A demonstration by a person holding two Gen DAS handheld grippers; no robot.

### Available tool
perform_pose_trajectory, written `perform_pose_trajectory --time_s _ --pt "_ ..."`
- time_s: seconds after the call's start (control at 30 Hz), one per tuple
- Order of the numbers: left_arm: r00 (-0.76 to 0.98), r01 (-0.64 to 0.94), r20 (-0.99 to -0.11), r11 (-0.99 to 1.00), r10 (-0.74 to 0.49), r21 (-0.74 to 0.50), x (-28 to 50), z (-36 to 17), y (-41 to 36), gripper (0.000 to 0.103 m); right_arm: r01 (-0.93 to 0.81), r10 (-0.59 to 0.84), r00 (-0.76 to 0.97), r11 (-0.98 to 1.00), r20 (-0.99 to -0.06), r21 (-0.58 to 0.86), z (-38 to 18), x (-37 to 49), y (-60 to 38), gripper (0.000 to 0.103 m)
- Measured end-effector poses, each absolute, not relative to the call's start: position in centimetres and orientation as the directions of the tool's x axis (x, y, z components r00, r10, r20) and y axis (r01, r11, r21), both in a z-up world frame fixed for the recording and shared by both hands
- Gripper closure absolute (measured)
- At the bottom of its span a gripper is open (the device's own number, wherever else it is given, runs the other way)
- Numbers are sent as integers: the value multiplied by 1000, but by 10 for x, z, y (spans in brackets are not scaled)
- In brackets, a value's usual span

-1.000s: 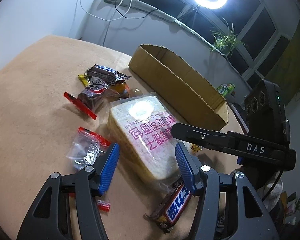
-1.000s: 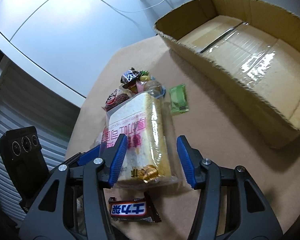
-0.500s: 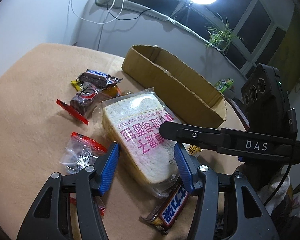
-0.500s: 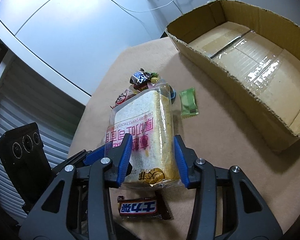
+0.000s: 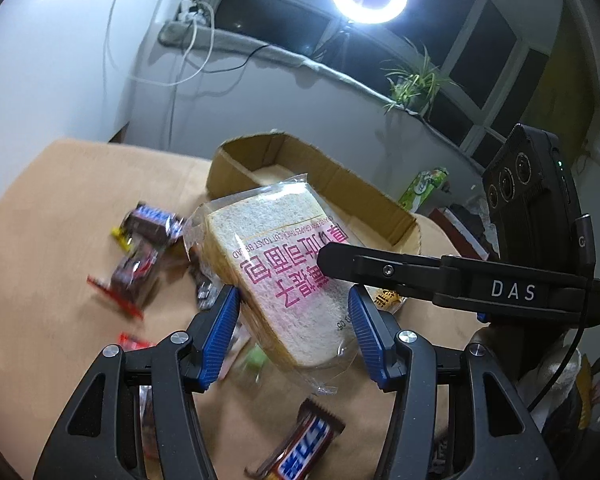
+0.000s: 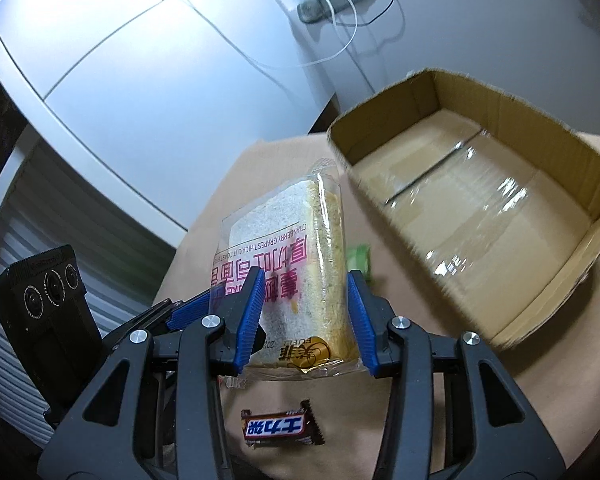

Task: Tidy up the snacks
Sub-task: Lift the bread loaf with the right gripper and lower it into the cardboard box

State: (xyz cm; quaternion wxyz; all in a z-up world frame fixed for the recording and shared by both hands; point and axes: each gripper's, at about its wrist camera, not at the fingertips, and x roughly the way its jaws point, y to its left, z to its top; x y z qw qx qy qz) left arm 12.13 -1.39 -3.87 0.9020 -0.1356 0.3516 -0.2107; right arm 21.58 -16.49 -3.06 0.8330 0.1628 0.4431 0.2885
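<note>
- We've got both the left gripper (image 5: pixel 292 336) and right gripper (image 6: pixel 306 316) clamped on the clear-wrapped sliced bread pack (image 6: pixel 300 264)
- It's off the tan table (image 6: pixel 540 400), near the open brown cardboard box (image 6: pixel 480 208)

Two black hand-held grippers with blue pads work together, each gripping the same bag of bread (image 6: pixel 296 280) from a different side and holding it clear of the table. The right gripper (image 6: pixel 306 316) points forward and down, its pads pressed on both faces of the bag's near end; its jaws have just closed further onto it. The left gripper (image 5: pixel 294 332) also tilts downward, its pads set against the bag's sides, with the right gripper's black finger crossing over it from the right.
</note>
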Motion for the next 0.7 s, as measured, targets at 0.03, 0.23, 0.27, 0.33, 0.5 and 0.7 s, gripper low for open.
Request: perform_pose_trajectory --time_s 0.03,0.23,0.27,0.33,0.5,0.7 --pt "666 292 -572 873 -478 -390 126 -36 -16 48 -337 622 448 783 -643 523 -26 218 -169 58" --pt "674 324 -555 871 -487 -370 149 -20 -29 48 -339 597 487 802 -637 492 -7 240 -177 58" --pt "675 330 -553 870 -489 -367 154 -17 -31 48 -337 592 492 806 -638 487 -5 243 -177 58" --pt "672 340 -550 866 -496 -366 166 -12 -34 48 -337 580 503 814 -640 473 0 250 -179 58" --pt "664 356 -560 868 -496 -347 191 -6 -45 48 -325 559 517 829 -648 456 6 276 -188 58" --pt "643 362 -587 870 -493 -334 223 -5 -58 48 -297 544 507 839 -669 457 0 308 -199 58"
